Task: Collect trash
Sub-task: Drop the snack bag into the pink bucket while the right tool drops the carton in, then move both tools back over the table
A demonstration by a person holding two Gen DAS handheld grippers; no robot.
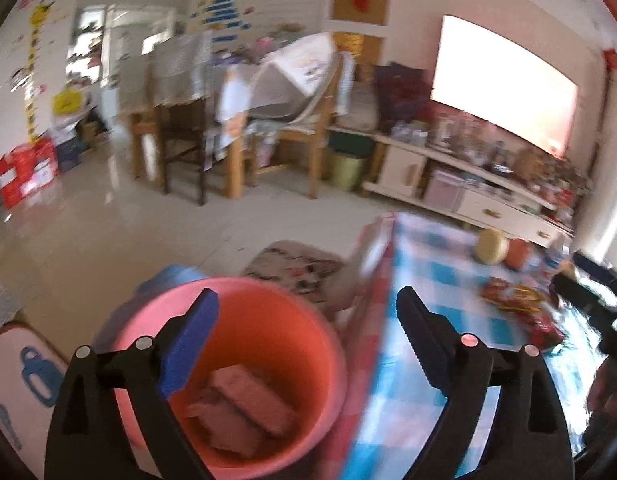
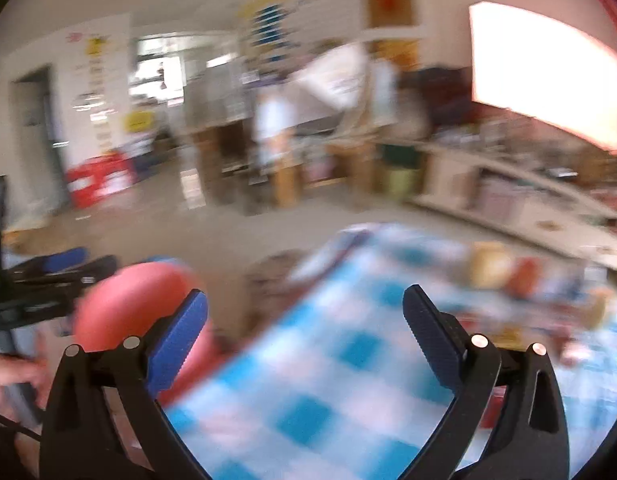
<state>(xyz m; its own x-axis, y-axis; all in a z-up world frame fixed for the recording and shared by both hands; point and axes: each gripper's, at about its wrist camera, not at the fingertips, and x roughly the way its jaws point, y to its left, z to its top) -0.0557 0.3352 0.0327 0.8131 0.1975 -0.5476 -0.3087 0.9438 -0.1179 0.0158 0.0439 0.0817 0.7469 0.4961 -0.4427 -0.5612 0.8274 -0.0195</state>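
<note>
Pink bucket (image 1: 236, 376) below the left hand-held gripper (image 1: 308, 304) — jaws wide, empty, right hand-held gripper (image 2: 304, 304) likewise

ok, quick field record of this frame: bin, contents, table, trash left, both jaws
bin: pink bucket beside the table edge, below the left gripper
contents: flattened pinkish pieces, blurred
table: blue-and-white checked cloth
trash left: red-yellow wrappers on the cloth
other items: two round things at the far end, kind unclear
left jaws: open, nothing between
right gripper: jaws open, empty, over the cloth
</note>
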